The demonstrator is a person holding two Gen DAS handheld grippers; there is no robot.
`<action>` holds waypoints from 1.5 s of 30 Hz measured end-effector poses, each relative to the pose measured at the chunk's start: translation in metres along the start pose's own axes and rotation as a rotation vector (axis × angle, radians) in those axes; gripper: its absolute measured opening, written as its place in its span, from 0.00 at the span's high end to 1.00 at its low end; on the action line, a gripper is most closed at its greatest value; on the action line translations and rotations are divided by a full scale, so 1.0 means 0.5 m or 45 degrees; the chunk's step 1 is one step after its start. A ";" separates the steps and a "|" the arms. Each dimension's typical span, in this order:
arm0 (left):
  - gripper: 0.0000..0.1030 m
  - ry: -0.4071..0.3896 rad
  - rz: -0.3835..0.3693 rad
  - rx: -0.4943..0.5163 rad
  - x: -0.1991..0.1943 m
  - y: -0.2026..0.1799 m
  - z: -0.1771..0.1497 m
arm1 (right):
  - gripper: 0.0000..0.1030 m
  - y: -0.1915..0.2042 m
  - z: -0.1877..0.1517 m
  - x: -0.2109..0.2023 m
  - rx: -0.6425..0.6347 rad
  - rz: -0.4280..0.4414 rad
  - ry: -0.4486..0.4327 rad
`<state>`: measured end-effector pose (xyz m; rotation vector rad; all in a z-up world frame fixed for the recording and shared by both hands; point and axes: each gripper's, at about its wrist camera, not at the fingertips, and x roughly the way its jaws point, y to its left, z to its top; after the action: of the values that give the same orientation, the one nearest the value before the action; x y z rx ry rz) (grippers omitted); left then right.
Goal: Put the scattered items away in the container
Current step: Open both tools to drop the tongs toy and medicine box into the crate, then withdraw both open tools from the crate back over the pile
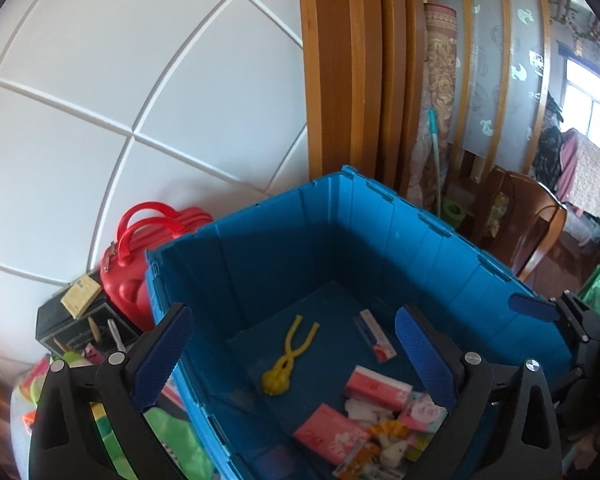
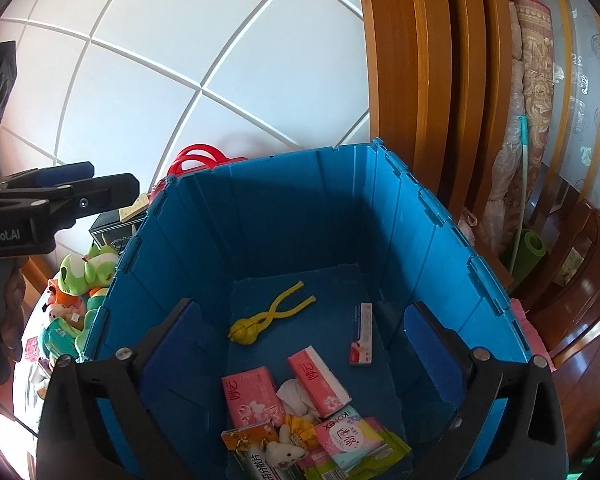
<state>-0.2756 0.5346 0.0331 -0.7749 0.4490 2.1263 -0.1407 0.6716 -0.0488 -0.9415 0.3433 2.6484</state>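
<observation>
— What does the box look like from where you stand?

— The blue plastic box [image 2: 300, 216] is deep, with ribbed walls and a notched rim. It sits right under both my tongs, against a white panelled wall [image 2: 180, 60]. My right tongs [image 2: 300, 340] hang over its middle, spread wide with nothing between the pads. My left tongs [image 1: 292, 344] hover over its left rim, also spread and holding nothing.

— What's inside?

— Ahead of my right tongs lies one yellow clamp-shaped toy [image 2: 268, 312], handles pointing away from me. To its right, one slim white-and-red carton [image 2: 362, 334]. Below my right tongs, nearer me, two pink tissue packs [image 2: 252, 396] lie side by side, with a white crumpled cloth [image 2: 296, 396] between them, one pink-and-white Kotex pack [image 2: 348, 436], one small white plush animal [image 2: 284, 454], and more packets I cannot count.

— And outside?

— Left of the box, past my left tongs, a green plush frog [image 2: 88, 268] tops a pile of soft toys. Behind the box's far left corner stands one red case [image 1: 136, 276] with two handles.
</observation>
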 end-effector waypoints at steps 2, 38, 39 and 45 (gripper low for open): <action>0.01 -0.004 0.012 0.003 -0.013 -0.003 -0.008 | 0.00 0.011 -0.004 -0.010 -0.009 0.010 -0.008; 0.01 0.025 0.249 -0.350 -0.345 0.315 -0.337 | 0.00 0.462 -0.113 -0.131 -0.255 0.153 -0.041; 0.01 0.024 0.256 -0.355 -0.356 0.326 -0.346 | 0.00 0.479 -0.118 -0.133 -0.262 0.162 -0.038; 0.01 0.017 0.299 -0.398 -0.414 0.383 -0.409 | 0.00 0.567 -0.146 -0.154 -0.306 0.199 -0.029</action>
<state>-0.2511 0.1873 0.0266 -0.9503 0.2239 2.4479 -0.1455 0.3703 -0.0206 -0.9903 0.0968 2.8891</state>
